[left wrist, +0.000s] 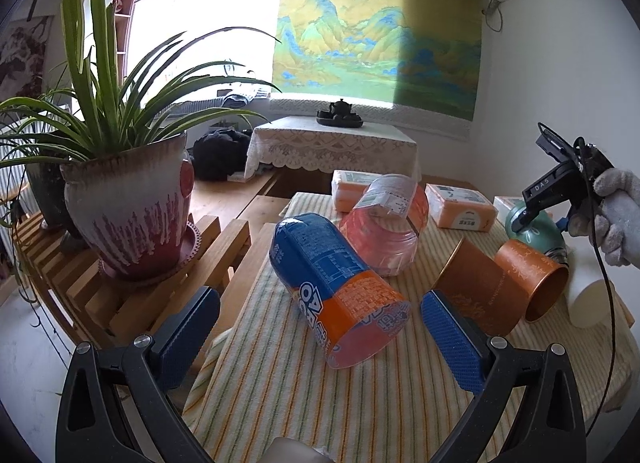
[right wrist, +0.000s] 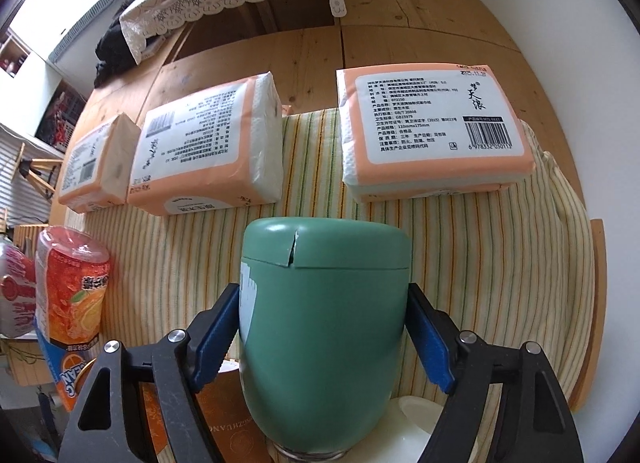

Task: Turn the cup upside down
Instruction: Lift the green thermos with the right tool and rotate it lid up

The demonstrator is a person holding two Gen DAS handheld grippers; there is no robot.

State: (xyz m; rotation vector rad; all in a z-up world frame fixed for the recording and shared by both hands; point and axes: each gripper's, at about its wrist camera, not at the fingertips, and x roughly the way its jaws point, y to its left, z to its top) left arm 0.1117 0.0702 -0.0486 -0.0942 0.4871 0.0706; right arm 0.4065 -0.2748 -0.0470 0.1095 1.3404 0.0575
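Observation:
A green cup (right wrist: 324, 327) fills the middle of the right wrist view, its closed rounded end pointing away and its mouth end near the camera. My right gripper (right wrist: 324, 311) is shut on the green cup, a blue pad on each side. In the left wrist view the same cup (left wrist: 534, 225) shows at the far right, held by the right gripper (left wrist: 524, 219) in a gloved hand above the striped cloth (left wrist: 304, 387). My left gripper (left wrist: 320, 335) is open and empty, its pads on either side of a lying blue and orange bottle (left wrist: 336, 287).
Two orange cups (left wrist: 504, 283) lie on their sides near the green cup, with a white cup (left wrist: 592, 303) beside them. A pink bottle (left wrist: 384, 223) lies behind the blue one. Three tissue packs (right wrist: 432, 127) sit at the cloth's far edge. A potted plant (left wrist: 132, 203) stands left.

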